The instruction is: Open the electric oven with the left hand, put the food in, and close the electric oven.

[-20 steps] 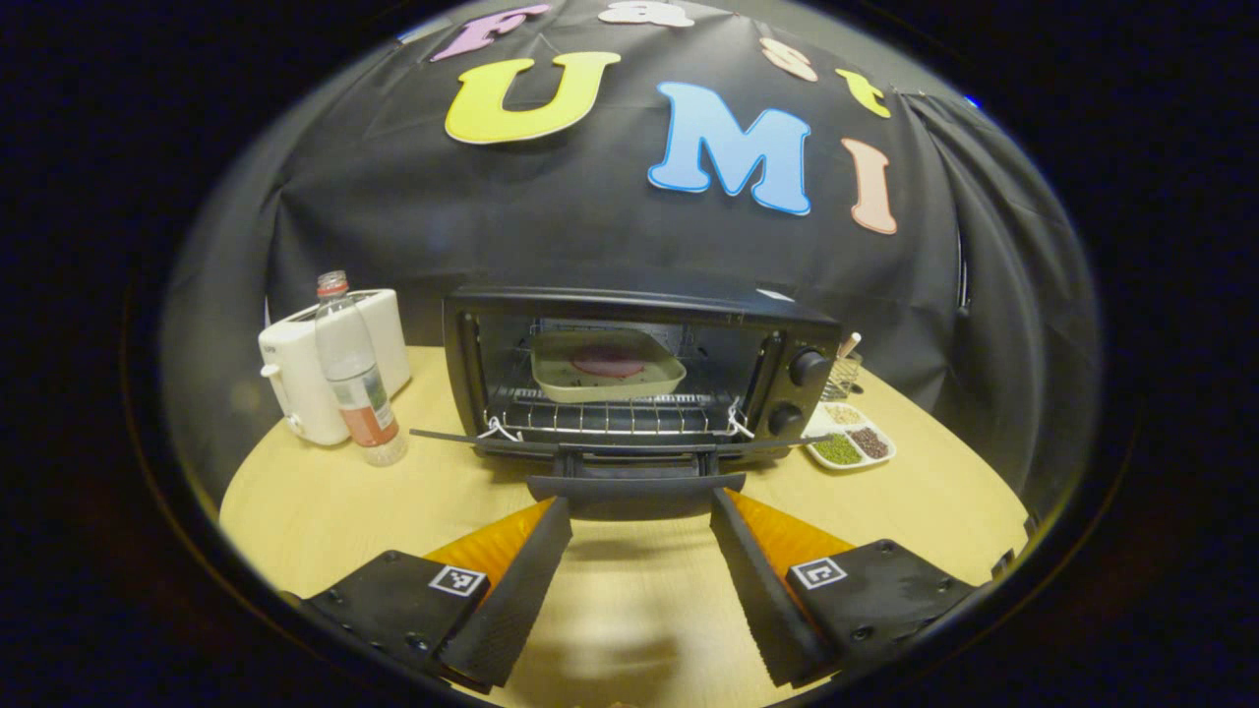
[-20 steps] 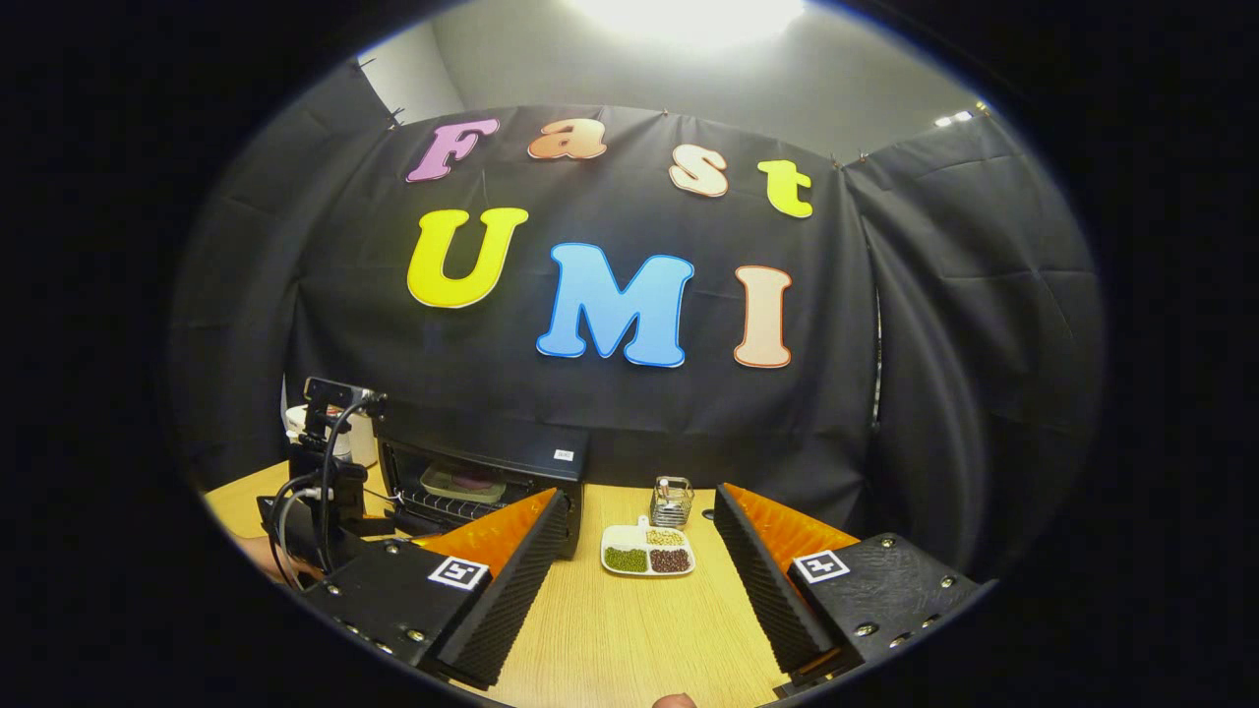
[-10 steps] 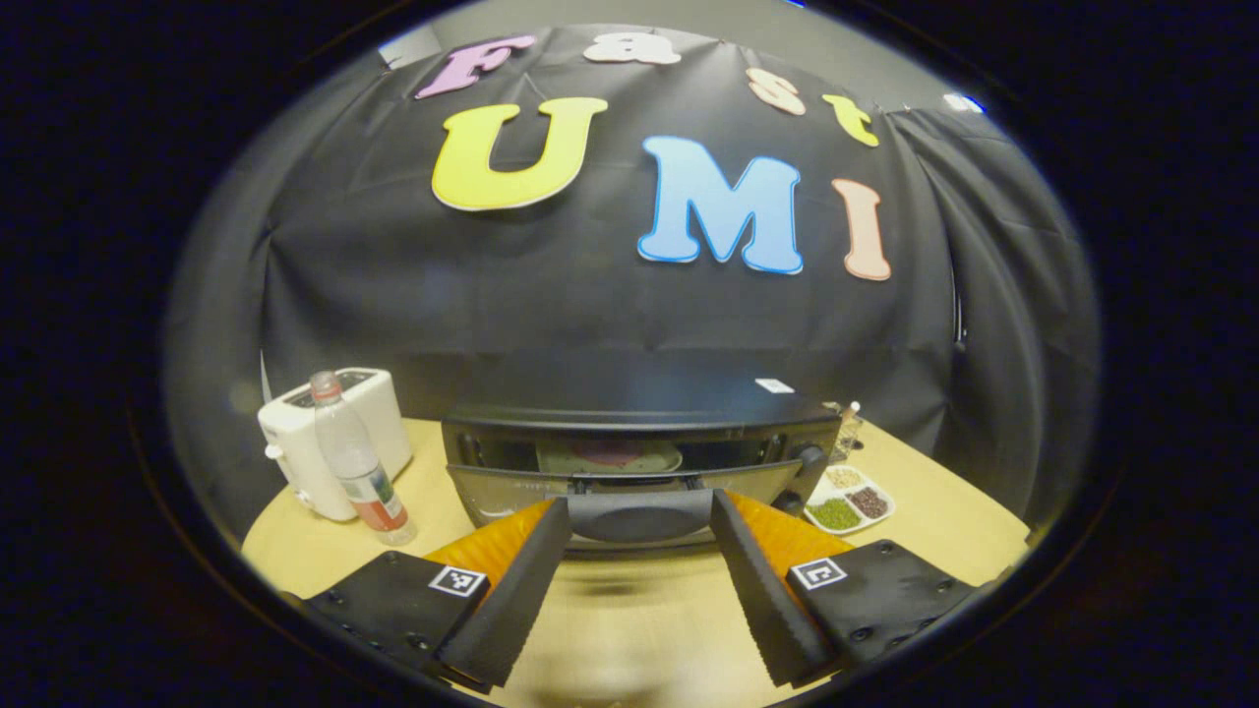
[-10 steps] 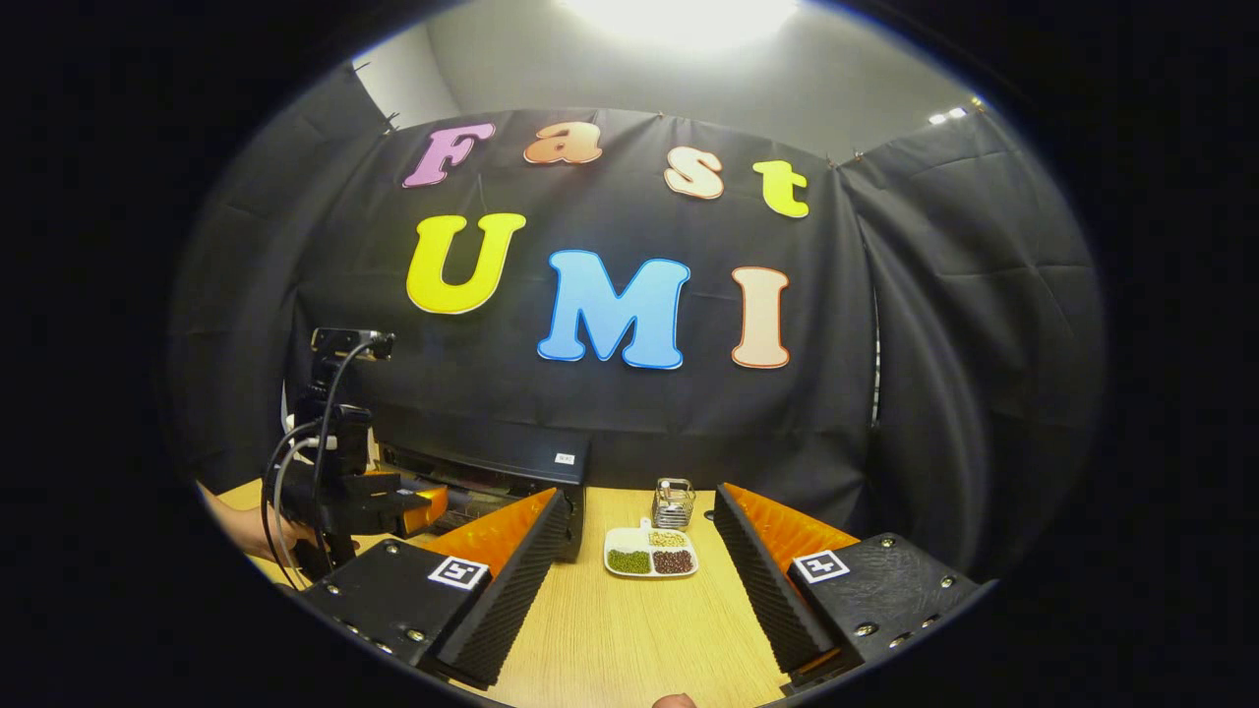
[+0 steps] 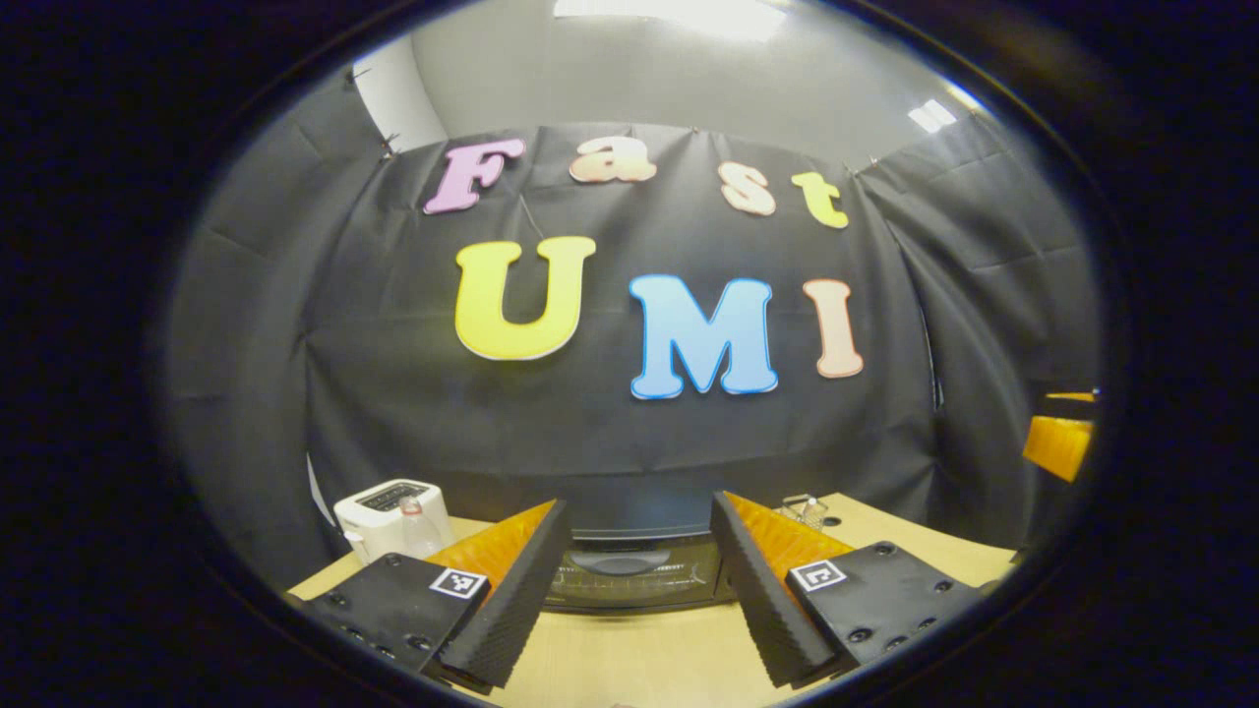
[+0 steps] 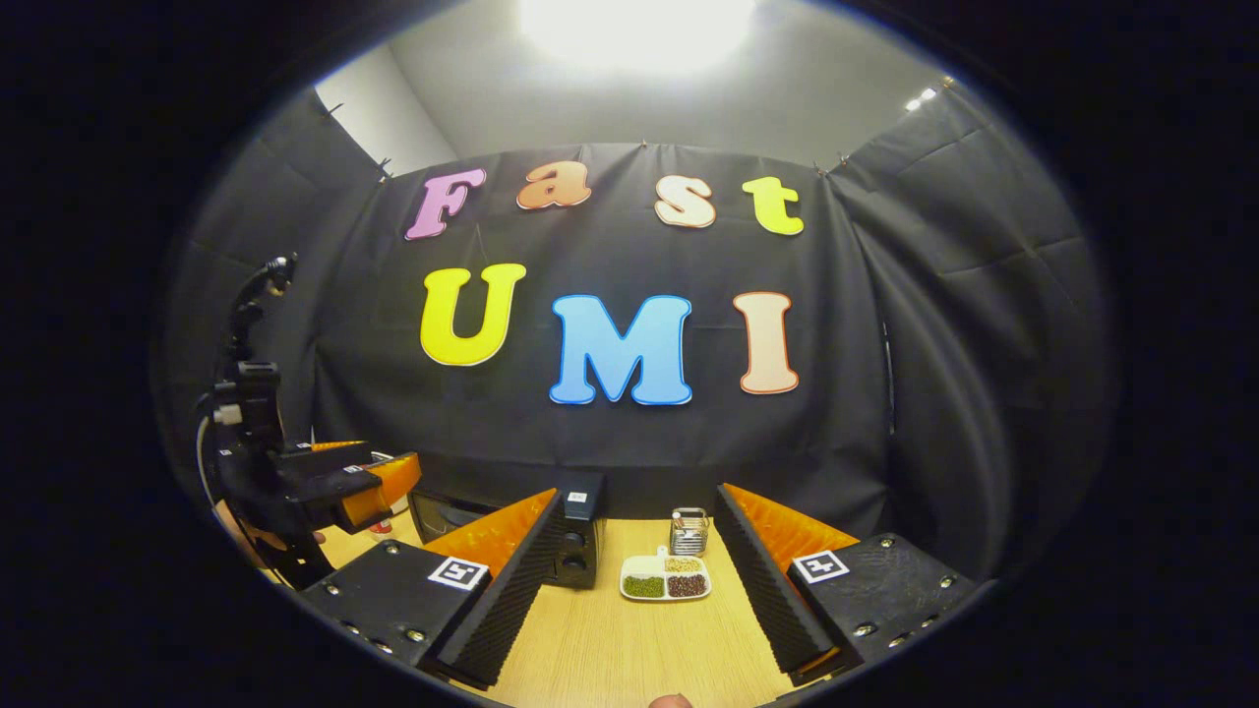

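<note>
Table (image 6: 629, 649): light wood, carrying every item below.

Oven (image 5: 629, 570): black, on the table, door shut, handle facing the left gripper. In the left gripper view it sits low between that gripper's fingers, a little way beyond their tips. In the right gripper view its knob end (image 6: 575, 551) stands just past the right gripper's left finger. The food cannot be seen with the door closed.

Left gripper (image 5: 637, 580): fingers spread wide, nothing between them, not touching the oven. In the right gripper view it appears at the left edge (image 6: 369, 487), raised above the table and tilted, with a hand (image 6: 246, 536) gripping it from below.

Right gripper (image 6: 637, 580): fingers spread wide, holding nothing, above bare table.

Toaster (image 5: 389, 511): white, on the table left of the oven.

Bottle (image 5: 418, 531): clear plastic, standing just in front of the toaster.

Tray (image 6: 666, 582): white, divided, with green, dark and pale beans in separate sections; on the table right of the oven.

Basket (image 6: 689, 529): small wire one, directly behind the tray, near the wall.
</note>
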Action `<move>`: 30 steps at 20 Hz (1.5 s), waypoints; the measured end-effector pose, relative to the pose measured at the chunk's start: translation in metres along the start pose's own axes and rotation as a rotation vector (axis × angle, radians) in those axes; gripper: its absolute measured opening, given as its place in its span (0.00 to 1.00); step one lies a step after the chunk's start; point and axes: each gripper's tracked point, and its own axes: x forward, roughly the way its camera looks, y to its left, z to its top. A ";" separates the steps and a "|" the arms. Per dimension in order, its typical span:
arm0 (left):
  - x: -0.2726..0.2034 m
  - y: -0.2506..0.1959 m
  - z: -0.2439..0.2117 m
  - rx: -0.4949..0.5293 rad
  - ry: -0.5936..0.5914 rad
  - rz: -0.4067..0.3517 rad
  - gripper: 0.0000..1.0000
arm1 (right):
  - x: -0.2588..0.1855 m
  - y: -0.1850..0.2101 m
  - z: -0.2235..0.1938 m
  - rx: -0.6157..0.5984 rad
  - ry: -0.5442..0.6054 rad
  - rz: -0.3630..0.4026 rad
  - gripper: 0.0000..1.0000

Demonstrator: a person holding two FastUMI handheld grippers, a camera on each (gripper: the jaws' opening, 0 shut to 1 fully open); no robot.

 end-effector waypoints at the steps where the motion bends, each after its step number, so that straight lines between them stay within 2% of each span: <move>1: -0.015 -0.006 0.011 0.013 -0.013 0.008 1.00 | -0.004 -0.005 0.003 0.004 -0.007 0.005 0.97; 4: -0.054 -0.023 0.036 0.043 -0.055 0.032 1.00 | -0.018 -0.016 0.007 0.007 -0.030 0.023 0.97; 6: -0.079 -0.028 0.038 0.026 -0.056 0.055 1.00 | -0.023 -0.017 0.006 0.008 -0.025 0.036 0.97; 9: -0.111 -0.023 0.042 -0.017 -0.056 0.082 1.00 | -0.036 -0.015 0.010 0.021 -0.031 0.045 0.97; 12: -0.138 -0.009 0.043 -0.014 -0.050 0.101 1.00 | -0.051 -0.010 0.012 0.031 -0.024 0.042 0.97; 20: -0.179 0.024 0.060 0.013 -0.078 0.102 1.00 | -0.088 -0.003 0.016 0.036 -0.044 -0.032 0.97; 22: -0.186 0.031 0.063 0.014 -0.084 0.106 1.00 | -0.097 -0.001 0.020 0.032 -0.052 -0.038 0.97; 23: -0.190 0.033 0.060 0.013 -0.084 0.107 0.96 | -0.099 0.001 0.020 0.029 -0.046 -0.039 0.97; 24: -0.194 0.035 0.061 0.015 -0.085 0.107 1.00 | -0.097 0.001 0.017 0.026 -0.041 -0.039 0.97; 30: -0.203 0.046 0.060 0.020 -0.082 0.112 1.00 | -0.106 0.010 0.020 0.013 -0.039 -0.040 0.97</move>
